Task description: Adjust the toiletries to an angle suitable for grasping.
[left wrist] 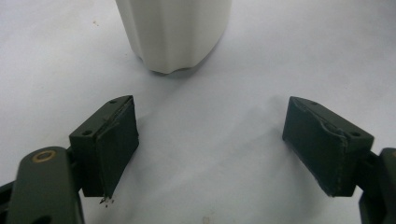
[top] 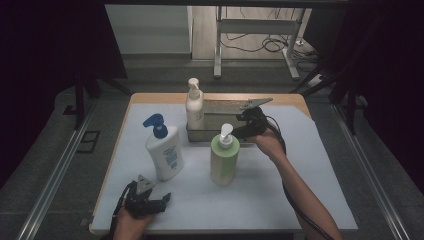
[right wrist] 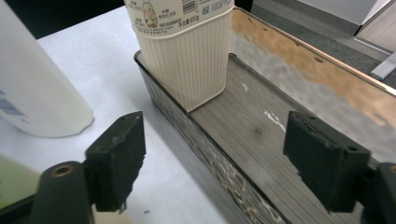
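Near-left on white table cover (top: 260,200): left gripper (top: 146,200), jaws spread wide, nothing between, pointing at white lotion bottle with blue pump (top: 164,148). Right gripper (top: 248,125) at metal rectangular tray (top: 220,136), jaws apart, released, nothing between. Cream ribbed pump bottle (top: 194,106) upright in tray's left end. Green pump bottle (top: 223,156) upright just near of tray.

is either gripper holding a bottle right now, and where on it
No, nothing is held. The right gripper has open jaws over the tray, apart from the cream bottle. The left gripper is open over bare table.
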### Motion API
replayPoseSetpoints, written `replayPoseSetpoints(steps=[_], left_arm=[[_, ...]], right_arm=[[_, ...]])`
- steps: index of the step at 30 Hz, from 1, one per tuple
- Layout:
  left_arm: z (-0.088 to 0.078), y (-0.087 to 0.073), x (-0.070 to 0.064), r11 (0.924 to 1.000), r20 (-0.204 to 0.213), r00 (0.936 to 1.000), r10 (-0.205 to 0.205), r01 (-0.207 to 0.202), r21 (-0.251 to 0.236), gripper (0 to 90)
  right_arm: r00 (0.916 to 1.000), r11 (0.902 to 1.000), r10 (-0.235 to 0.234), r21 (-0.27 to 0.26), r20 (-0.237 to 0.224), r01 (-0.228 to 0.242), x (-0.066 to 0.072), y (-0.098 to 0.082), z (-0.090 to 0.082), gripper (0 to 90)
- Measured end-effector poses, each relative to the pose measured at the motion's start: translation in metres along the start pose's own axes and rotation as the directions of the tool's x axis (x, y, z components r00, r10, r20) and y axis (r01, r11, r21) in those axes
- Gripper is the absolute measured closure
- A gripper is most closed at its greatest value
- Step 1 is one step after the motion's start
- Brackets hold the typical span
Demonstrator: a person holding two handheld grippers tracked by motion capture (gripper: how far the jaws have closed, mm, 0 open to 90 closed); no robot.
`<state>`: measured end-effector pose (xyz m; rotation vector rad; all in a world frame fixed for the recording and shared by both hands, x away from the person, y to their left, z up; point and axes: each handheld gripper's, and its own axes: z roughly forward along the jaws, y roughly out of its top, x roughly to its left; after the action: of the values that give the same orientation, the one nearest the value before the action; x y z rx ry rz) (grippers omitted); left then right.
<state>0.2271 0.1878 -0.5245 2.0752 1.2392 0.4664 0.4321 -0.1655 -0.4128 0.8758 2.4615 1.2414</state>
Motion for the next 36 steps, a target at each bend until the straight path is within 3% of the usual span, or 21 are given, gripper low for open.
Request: replayPoseSetpoints(steps=[5,12,18,27,36], left_arm=[[0.0,0.0,0.0,1.0,-0.001,1.0,0.0,0.0,0.001,17.8],[0.0,0.0,0.0,1.0,-0.002,1.0,0.0,0.0,0.001,17.8],[0.0,0.0,0.0,1.0,-0.002,1.0,0.0,0.0,0.001,17.8],[0.0,0.0,0.0,1.0,-0.002,1.0,0.0,0.0,0.001,17.8],[0.0,0.0,0.0,1.0,-0.002,1.0,0.0,0.0,0.001,17.8]], right_arm=[[1.0,0.9998,-0.005,0.017,-0.003,0.005,0.0,-0.005,-0.009,14.5],[0.999,0.9989,-0.042,0.023,0.013,0.041,0.001,-0.014,-0.024,14.0],[0.9991,0.9991,-0.037,0.021,0.019,0.037,-0.001,-0.023,-0.034,13.5],[0.9976,0.9982,-0.056,0.02,-0.04,0.057,0.004,-0.041,-0.048,3.9],[0.9968,0.9992,-0.04,0.0,-0.069,0.041,0.011,-0.056,-0.061,0.2]])
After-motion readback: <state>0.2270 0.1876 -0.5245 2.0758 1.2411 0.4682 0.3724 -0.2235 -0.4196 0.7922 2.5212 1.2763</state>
